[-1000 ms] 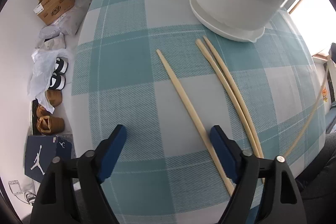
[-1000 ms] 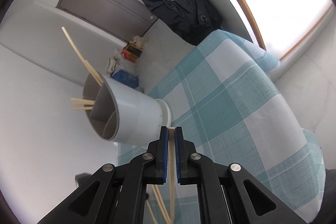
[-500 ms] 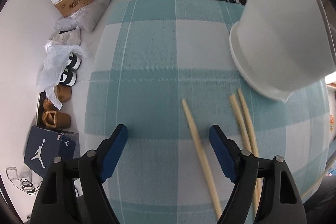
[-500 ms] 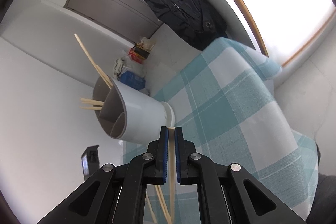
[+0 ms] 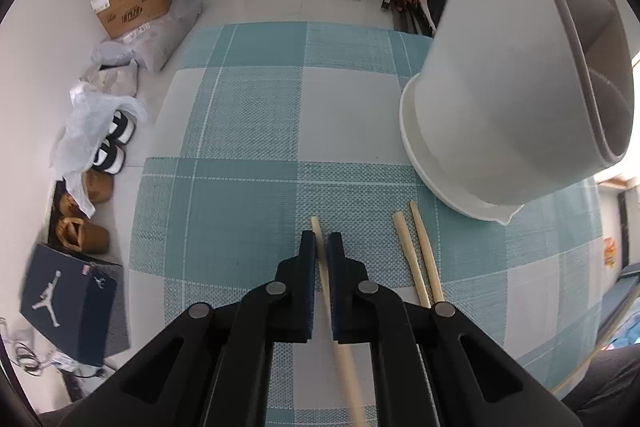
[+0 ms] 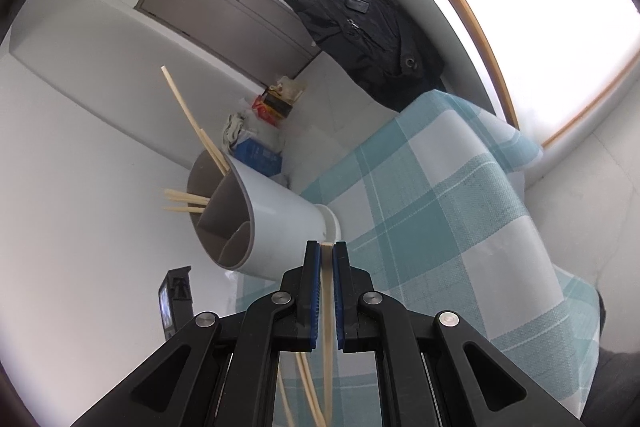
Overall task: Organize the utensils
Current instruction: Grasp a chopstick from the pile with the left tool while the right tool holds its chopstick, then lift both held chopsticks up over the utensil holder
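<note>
Left wrist: jaws just clamped a chopstick [image 5: 325, 277]; right wrist: jaws grip another chopstick [image 6: 327, 291].

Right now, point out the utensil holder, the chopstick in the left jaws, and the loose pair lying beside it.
utensil holder [image 5: 500, 75], left wrist view, outer wall.
chopstick [image 5: 317, 231], left wrist view, tip.
loose pair [image 5: 416, 255], left wrist view, one stick's shaft.

Teal-checked tablecloth [image 5: 248, 195] on table: white holder [image 5: 500, 99], three loose chopsticks [image 5: 416, 259].
</note>
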The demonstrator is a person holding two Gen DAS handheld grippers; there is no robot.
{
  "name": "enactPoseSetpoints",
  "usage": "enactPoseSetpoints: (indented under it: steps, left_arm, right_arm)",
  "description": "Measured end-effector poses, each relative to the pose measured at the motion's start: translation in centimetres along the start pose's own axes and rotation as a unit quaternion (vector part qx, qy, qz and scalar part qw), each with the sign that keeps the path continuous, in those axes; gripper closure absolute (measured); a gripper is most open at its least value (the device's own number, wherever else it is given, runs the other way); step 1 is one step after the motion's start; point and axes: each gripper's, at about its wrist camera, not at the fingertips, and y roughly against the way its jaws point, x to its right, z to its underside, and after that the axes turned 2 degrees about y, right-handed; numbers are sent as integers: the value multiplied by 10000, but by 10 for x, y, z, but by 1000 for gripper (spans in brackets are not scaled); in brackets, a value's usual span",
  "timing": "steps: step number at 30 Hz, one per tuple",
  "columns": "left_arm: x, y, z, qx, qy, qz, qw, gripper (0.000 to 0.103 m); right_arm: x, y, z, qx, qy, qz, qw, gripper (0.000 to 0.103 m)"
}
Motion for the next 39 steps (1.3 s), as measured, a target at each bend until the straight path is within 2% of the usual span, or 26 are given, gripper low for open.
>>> enactPoseSetpoints:
  steps: [4, 10, 15, 22, 28, 32, 39]
  left_arm:
    - [5, 12, 3, 219, -19, 97, 9997, 102]
    - [6, 47, 13, 913, -62, 372, 9951, 102]
    - [2, 76, 21, 1537, -15, 581, 9864, 102]
    - [-2, 97, 32, 2043, -164, 790, 9756, 103]
    - [-6, 111, 42, 2338, -141, 777, 9691, 103]
    - [-9, 117, 44, 2438, -115, 927, 9653, 103]
    - [-5, 126, 44, 2454, -151, 980, 9644, 103]
  right_arm:
    - [-10, -1, 2, -6, 240, 59, 9997, 98]
    - [-29, -1, 8, 125, 638, 31, 9979, 98]
    - [-43, 1, 13, 253, 964, 11, 9950, 98]
    - [-70, 5, 21, 432, 1517, -27, 9875, 98]
    - [-87, 9, 30, 549, 1720, -58, 9835, 98]
    - [-97, 12, 30, 647, 1803, -83, 9814, 98]
    - [-114, 16, 31, 777, 1968, -126, 9773, 98]
